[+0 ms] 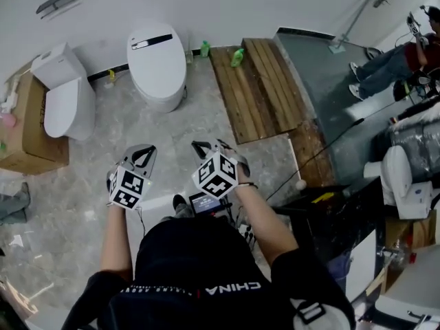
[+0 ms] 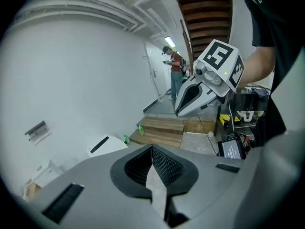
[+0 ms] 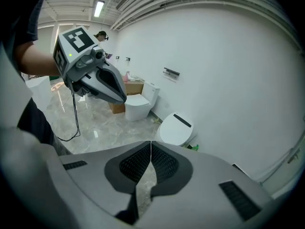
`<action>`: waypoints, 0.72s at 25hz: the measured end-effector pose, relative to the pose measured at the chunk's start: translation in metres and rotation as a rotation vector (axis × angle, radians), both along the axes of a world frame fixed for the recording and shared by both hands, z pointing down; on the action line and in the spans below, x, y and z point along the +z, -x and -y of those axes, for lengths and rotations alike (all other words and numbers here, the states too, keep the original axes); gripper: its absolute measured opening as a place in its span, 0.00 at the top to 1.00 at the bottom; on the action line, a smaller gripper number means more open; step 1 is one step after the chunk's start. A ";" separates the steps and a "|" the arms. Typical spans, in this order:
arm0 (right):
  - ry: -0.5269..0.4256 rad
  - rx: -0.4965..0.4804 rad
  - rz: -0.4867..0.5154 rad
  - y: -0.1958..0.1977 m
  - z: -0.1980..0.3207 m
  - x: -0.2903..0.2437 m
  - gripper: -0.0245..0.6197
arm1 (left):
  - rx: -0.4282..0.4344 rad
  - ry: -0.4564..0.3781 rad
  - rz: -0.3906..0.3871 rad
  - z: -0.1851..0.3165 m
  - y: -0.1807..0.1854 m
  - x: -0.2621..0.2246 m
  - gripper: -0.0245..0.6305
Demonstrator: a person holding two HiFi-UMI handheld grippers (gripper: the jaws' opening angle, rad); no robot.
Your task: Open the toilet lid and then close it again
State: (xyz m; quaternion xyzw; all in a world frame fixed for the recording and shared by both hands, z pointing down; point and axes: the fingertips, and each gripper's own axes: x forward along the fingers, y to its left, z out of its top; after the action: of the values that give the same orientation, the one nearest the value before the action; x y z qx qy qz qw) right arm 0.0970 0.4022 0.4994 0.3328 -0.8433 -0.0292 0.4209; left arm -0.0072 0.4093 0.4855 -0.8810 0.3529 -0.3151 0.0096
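A white toilet point(image 1: 157, 62) with its lid down and a black strip near the back stands against the far wall; it also shows in the left gripper view point(image 2: 107, 146) and the right gripper view point(image 3: 176, 129). Both grippers hang over the marble floor, well short of the toilet and pointing toward it. My left gripper point(image 1: 146, 151) is shut with nothing in it, its meshed pads point(image 2: 164, 165) meeting. My right gripper point(image 1: 203, 146) is likewise shut and empty, pads point(image 3: 162, 162) closed together.
A second white toilet point(image 1: 64, 100) and a cardboard box point(image 1: 33, 126) stand at the left. A wooden platform point(image 1: 265, 88) with green bottles point(image 1: 237, 57) lies right of the toilet. A small screen point(image 1: 206, 203) and cables sit at my feet. A person point(image 1: 393, 62) sits far right.
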 end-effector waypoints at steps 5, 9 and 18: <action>0.008 0.019 -0.013 0.034 0.048 0.003 0.94 | 0.017 0.028 0.014 0.050 0.030 0.017 0.95; 0.027 0.008 -0.033 0.044 0.086 0.011 0.94 | -0.001 0.049 -0.011 0.086 0.039 0.021 0.95; 0.074 -0.028 -0.009 0.048 0.191 0.036 0.94 | -0.017 0.049 -0.008 0.181 0.044 0.034 0.95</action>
State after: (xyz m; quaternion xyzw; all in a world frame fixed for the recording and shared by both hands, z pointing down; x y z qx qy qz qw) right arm 0.0485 0.2113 0.5355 0.3051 -0.8466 -0.0055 0.4361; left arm -0.0508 0.2281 0.5194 -0.8792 0.3525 -0.3201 -0.0162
